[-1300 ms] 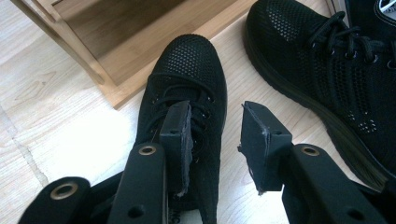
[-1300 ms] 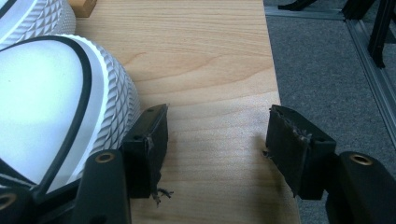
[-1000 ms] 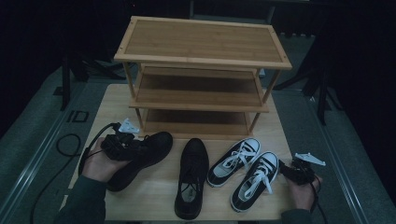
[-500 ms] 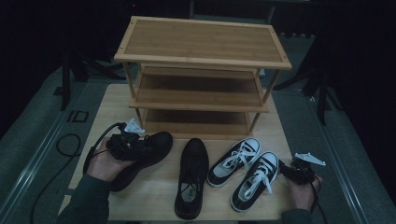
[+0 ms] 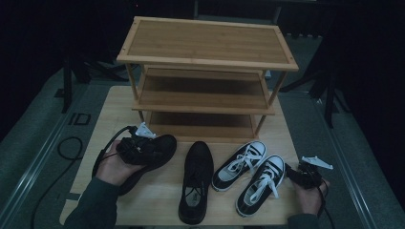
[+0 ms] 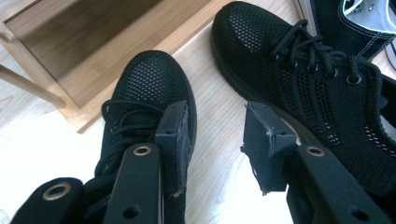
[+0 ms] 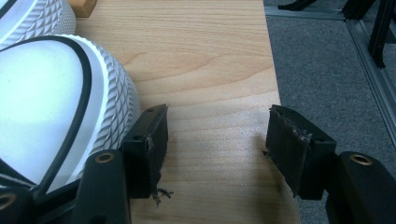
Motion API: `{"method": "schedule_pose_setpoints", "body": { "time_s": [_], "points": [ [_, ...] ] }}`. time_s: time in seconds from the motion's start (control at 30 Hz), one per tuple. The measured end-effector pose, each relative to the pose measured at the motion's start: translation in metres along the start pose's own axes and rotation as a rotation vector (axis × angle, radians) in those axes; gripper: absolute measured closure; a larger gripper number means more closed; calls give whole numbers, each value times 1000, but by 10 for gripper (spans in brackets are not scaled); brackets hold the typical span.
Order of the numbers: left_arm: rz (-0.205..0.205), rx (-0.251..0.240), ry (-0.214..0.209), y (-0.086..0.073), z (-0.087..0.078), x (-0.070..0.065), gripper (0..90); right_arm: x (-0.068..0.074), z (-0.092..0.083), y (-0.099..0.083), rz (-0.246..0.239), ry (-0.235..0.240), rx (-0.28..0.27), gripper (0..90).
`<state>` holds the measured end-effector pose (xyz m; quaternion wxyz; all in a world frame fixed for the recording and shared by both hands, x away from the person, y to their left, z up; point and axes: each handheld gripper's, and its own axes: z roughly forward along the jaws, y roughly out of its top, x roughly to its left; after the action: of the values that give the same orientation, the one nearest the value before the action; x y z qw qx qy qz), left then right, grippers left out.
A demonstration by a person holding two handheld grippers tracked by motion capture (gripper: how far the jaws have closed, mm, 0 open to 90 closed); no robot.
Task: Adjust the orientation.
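Claws work a wooden counter [image 5: 110, 107] fronting a three-tier shoe rack [image 5: 206, 71]. Left claw [image 6: 212, 140], jaws parted and gripping nothing, hovers at the inner side of a black mesh shoe [image 6: 149, 93]; its mate [image 6: 308, 79] lies just beyond the other jaw. Right claw [image 7: 212, 144] stands released over bare wood, a black-and-white sneaker [image 7: 51, 107] touching its left jaw, near the counter's edge.

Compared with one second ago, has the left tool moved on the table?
Yes, slightly. The left tool went up the high view and a little rightward, toward the rack's bottom shelf, over the left black mesh shoe. Its jaws stand open.
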<state>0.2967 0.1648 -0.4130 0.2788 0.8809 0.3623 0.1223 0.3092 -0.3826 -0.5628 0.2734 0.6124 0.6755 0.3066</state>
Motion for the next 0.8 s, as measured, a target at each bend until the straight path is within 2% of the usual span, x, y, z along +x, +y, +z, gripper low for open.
{"method": "schedule_pose_setpoints", "body": {
  "time_s": [0.8],
  "points": [
    [25, 7, -50, 8, 6, -14, 601, 0, 0, 0, 0, 0, 0, 384]
  ]
}}
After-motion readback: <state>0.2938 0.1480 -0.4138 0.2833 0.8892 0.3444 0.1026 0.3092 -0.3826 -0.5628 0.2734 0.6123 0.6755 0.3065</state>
